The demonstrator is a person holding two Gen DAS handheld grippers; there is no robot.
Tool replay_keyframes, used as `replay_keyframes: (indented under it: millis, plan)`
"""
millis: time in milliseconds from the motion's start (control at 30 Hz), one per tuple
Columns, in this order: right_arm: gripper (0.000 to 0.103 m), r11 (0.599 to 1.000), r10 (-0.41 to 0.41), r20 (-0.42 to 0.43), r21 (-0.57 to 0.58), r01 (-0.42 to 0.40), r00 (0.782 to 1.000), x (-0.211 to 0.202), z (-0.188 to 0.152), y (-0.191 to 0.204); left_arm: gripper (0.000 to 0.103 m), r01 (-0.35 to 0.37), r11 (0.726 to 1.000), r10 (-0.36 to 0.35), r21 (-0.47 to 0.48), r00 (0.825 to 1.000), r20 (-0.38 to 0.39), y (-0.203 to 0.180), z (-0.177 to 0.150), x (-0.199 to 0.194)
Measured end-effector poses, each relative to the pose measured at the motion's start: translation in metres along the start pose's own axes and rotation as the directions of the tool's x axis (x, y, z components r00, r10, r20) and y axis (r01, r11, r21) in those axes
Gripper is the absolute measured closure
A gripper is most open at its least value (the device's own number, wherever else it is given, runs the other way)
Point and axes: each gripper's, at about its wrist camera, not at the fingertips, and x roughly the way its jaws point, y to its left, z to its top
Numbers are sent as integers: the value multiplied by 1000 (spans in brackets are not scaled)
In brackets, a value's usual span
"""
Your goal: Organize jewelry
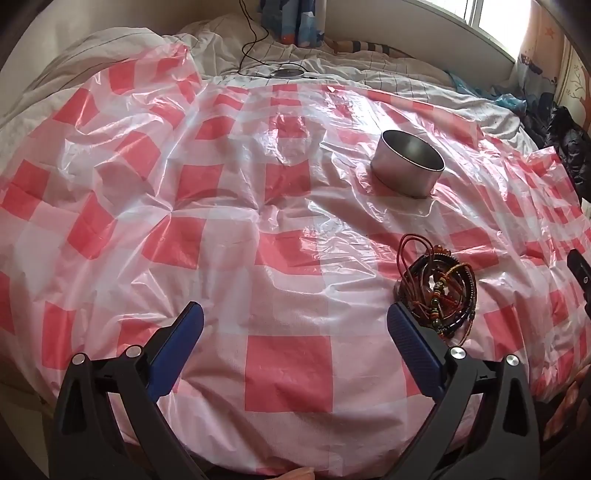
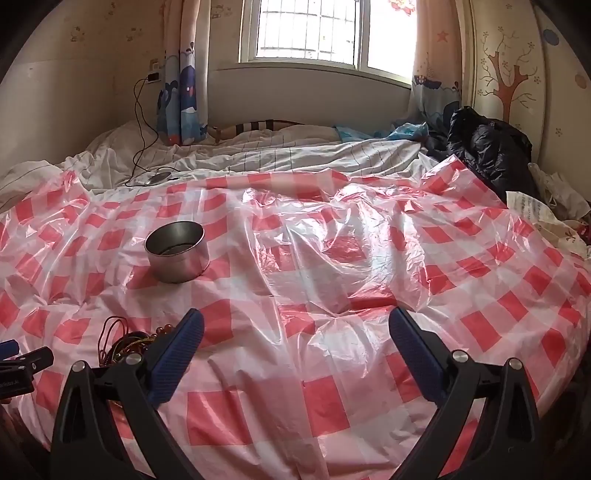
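Home bedroom, rumpled bed (image 2: 295,155), curtained window (image 2: 306,33)

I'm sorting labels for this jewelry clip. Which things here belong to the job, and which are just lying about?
Belongs to the job:
- tangled pile of bead bracelets and cords
- round metal tin, open-topped
- left gripper and right gripper, both open, empty

Just lying about:
- red-checked plastic sheet over the bed
- black jacket
- charger cable
- white bedding
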Motion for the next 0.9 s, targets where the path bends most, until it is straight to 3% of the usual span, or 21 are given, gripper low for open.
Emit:
replay_keyframes:
  millis: [900]
  plan:
    - [7,1000,-8,3,24,8,1000,-2,1,-8,7,-22,997,22,75,1000,-1,-11,-2,-10]
